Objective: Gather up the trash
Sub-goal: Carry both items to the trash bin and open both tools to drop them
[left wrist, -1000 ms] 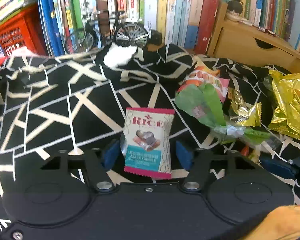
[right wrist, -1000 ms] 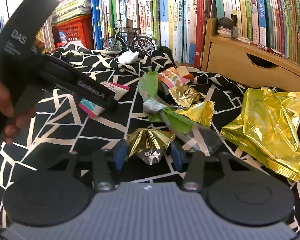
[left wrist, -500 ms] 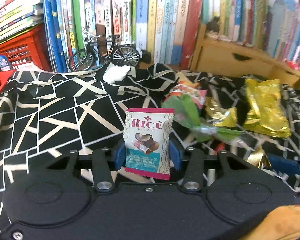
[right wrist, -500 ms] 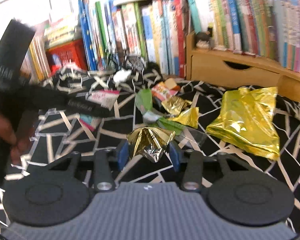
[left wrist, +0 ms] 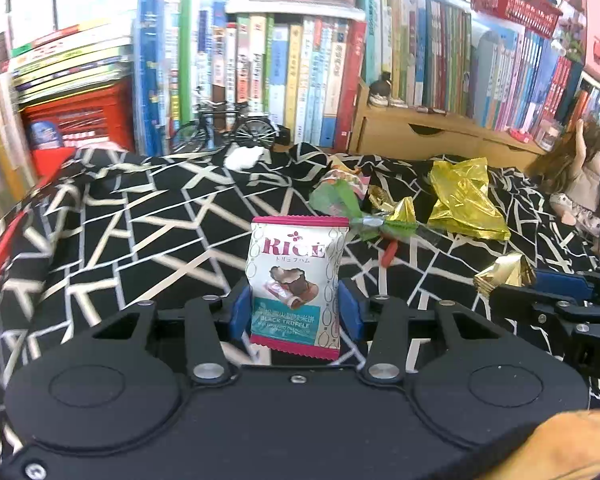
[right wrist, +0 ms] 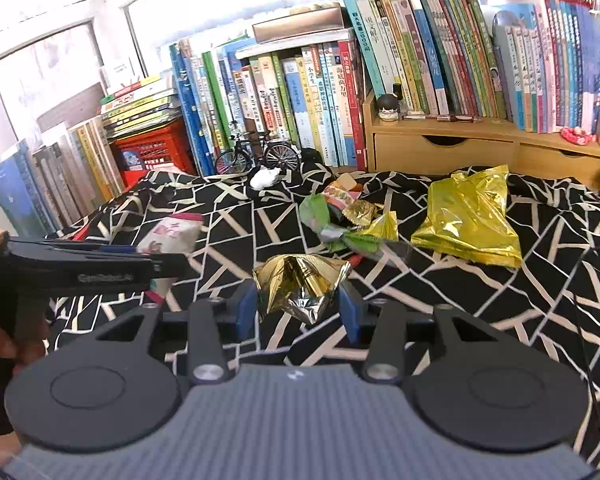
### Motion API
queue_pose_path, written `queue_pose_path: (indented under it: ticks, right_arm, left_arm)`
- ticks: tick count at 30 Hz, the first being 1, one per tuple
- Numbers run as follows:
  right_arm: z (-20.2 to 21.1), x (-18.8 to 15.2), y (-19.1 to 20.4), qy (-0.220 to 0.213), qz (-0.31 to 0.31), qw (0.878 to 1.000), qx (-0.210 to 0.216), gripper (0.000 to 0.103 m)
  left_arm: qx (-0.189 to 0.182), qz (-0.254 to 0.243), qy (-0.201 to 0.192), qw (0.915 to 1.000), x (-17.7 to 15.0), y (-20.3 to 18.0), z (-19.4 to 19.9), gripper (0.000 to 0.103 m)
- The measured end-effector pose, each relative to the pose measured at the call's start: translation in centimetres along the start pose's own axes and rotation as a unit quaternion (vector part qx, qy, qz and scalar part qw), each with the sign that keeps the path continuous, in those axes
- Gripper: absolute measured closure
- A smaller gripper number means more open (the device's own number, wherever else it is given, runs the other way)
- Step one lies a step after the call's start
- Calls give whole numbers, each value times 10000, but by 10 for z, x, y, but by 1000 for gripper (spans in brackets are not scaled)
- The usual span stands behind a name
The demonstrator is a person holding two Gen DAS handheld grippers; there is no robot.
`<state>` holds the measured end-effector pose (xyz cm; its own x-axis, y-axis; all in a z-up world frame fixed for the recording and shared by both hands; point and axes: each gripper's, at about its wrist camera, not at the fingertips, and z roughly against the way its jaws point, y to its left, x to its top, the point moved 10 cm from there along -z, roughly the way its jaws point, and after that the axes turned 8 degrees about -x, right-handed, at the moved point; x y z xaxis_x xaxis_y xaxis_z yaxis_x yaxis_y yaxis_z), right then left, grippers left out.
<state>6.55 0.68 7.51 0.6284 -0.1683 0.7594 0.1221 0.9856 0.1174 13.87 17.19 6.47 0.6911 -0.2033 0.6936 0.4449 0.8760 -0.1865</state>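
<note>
Well, my left gripper (left wrist: 296,314) is clamped on the rice cracker packet (left wrist: 298,286); its jaws have just been closing that last bit, and the blue pads now press the packet's two side edges. It stands upright between them, clear of the black-and-white cloth (left wrist: 140,232). My right gripper (right wrist: 298,312) is closed around the crumpled gold foil wrapper (right wrist: 300,280), which bulges up and out over the pads.

Both feel like nothing in the grip, I judge. The packet looks puffed and slick, a sealed film pillow. It gives when squeezed and could slide out downward if I tilt it hard. Holding it low across the middle, as I do, seems right; the crimped top and bottom seams are stiffer but thin. The foil is soft and springy. It crushes rather than resists, so the hold depends on keeping the pinch firm on the bunched centre, not on a loose flap.

On the cloth more trash lies in a loose heap: a green wrapper (right wrist: 318,210), small gold foils (right wrist: 380,228), and just beside them a big gold bag (right wrist: 468,216), flat and wide. I'd take that by a crumpled corner, since its broad face is too smooth to pinch. A white wad (right wrist: 264,178) sits near the toy bicycle (right wrist: 256,154), well apart from the heap. No bin shows in either view.
</note>
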Motion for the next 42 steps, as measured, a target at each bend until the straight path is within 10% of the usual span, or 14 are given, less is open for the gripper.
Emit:
queue_pose_path:
  ticks: [33, 42]
  right_arm:
    - [161, -119, 141, -643, 331, 9973, -109, 54]
    - [166, -160, 190, -348, 518, 9970, 454, 55]
  left_arm:
    - [63, 257, -271, 9993, -201, 75, 213, 58]
    - [374, 577, -178, 9975, -251, 119, 240, 58]
